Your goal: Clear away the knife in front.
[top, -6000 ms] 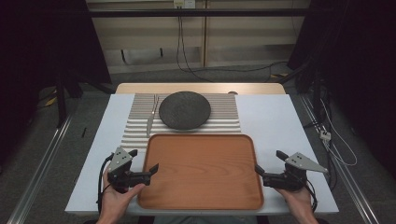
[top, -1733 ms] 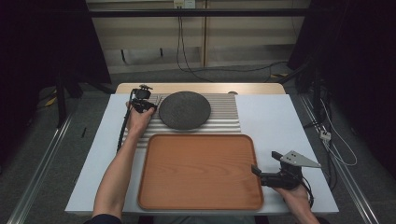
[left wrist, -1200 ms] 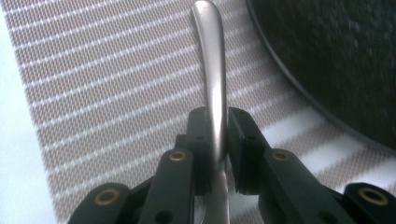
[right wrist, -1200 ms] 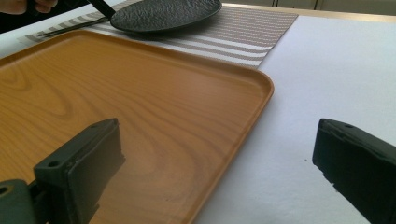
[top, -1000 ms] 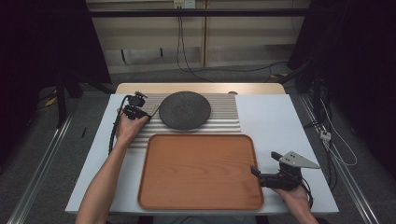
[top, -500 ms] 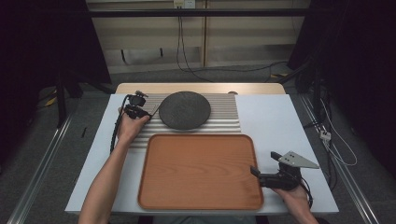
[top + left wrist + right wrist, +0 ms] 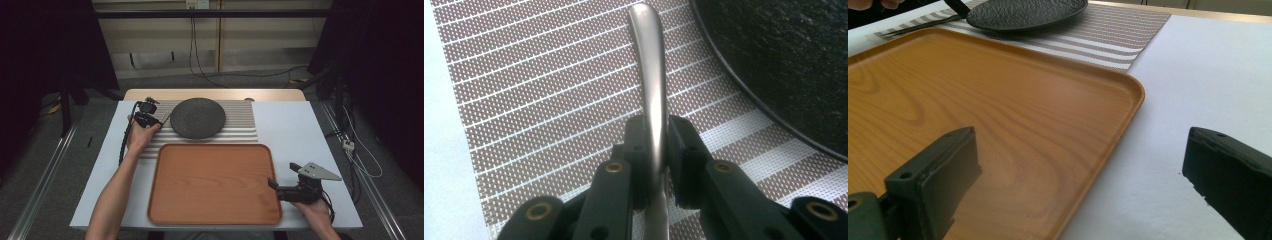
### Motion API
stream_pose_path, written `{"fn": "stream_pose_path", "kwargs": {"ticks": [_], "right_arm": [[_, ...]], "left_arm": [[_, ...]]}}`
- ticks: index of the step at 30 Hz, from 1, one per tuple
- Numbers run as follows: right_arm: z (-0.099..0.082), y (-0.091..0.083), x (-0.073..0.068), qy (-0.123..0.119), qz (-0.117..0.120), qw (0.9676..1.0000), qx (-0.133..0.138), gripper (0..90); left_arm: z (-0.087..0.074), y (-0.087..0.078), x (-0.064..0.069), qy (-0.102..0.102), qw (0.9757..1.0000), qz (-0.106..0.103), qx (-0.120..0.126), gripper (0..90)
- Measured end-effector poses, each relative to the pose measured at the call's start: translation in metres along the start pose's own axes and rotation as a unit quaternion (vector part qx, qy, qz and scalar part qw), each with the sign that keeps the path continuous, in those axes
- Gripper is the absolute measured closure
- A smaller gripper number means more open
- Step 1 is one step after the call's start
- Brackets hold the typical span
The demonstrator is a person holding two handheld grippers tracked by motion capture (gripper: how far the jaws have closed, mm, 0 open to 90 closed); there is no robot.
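One utensil handle (image 7: 651, 95), one plate (image 7: 198, 117), one tray (image 7: 215, 184).

High view: white tabletop (image 7: 300, 130) evenly lit from above, room around it dark, shadows soft, slightly grainy. Left gripper view: sharp, bright glare streak down the metal utensil handle (image 7: 651, 75). Right gripper view: near jaws blurred, wooden tray (image 7: 998, 100) shows soft sheen
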State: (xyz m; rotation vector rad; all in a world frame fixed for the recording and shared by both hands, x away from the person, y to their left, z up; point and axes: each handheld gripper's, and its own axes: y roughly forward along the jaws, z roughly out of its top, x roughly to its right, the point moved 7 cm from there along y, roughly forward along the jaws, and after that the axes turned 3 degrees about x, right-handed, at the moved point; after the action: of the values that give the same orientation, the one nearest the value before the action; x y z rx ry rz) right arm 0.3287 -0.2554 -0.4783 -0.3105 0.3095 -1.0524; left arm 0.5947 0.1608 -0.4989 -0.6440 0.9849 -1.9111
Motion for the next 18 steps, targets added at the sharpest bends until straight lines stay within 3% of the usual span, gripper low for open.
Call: {"fn": "stream_pose_path", "kwargs": {"ticks": [10,18], "right_arm": [[0.0,0.0,0.0,0.0,-0.002,1.0,-0.001,1.3],[0.0,0.0,0.001,0.0,-0.002,1.0,-0.001,1.3]], "left_arm": [[-0.001,-0.001,-0.001,0.002,1.0,0.001,-0.002,80.0],[0.0,-0.012,-0.003,0.005,1.0,0.004,0.001,80.0]]}}
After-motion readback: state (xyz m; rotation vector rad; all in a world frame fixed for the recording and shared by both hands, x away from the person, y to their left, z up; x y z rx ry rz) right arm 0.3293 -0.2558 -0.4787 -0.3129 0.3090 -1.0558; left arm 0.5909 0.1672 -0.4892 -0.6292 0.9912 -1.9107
